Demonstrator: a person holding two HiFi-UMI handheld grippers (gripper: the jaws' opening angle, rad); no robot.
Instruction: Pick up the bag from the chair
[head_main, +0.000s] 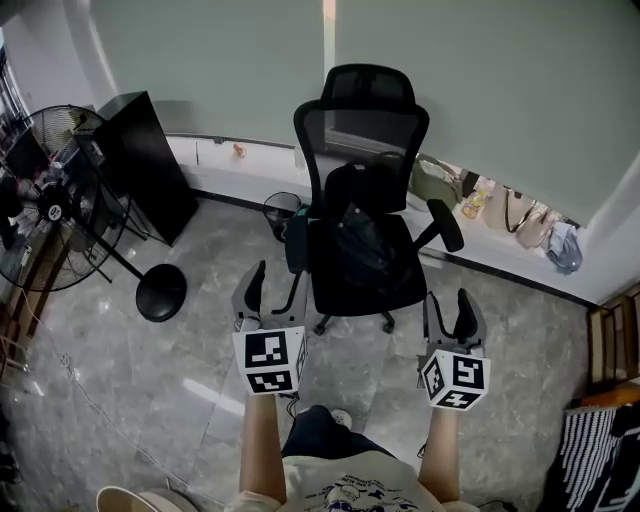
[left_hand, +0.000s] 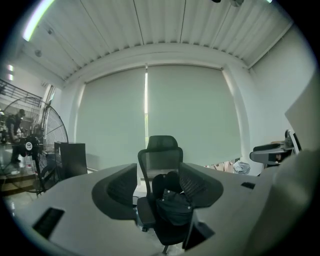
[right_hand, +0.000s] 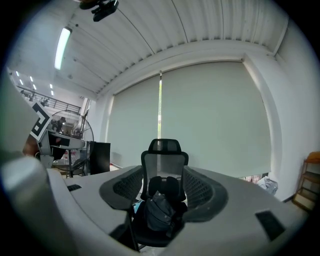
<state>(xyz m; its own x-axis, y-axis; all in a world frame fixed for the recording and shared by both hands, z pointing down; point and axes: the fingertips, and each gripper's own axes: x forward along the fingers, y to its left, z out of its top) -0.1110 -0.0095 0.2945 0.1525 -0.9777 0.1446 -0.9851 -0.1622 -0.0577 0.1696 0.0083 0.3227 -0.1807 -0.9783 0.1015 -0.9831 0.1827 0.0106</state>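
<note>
A black bag (head_main: 364, 243) lies on the seat of a black mesh office chair (head_main: 361, 130), leaning toward the backrest. The same bag (left_hand: 174, 207) sits between the jaws' lines of sight in the left gripper view, and the bag (right_hand: 158, 212) shows likewise in the right gripper view. My left gripper (head_main: 274, 290) hovers in front of the chair's left front corner, open and empty. My right gripper (head_main: 452, 316) hangs to the right of the seat's front, also open with nothing between its fingers. Both are short of the chair, apart from the bag.
A large standing fan (head_main: 50, 200) with a round base (head_main: 161, 292) stands at the left beside a black box (head_main: 150, 160). A mesh bin (head_main: 282, 212) sits left of the chair. Bags and clutter (head_main: 520, 218) line the window ledge at the right. Wooden shelving (head_main: 610, 345) is far right.
</note>
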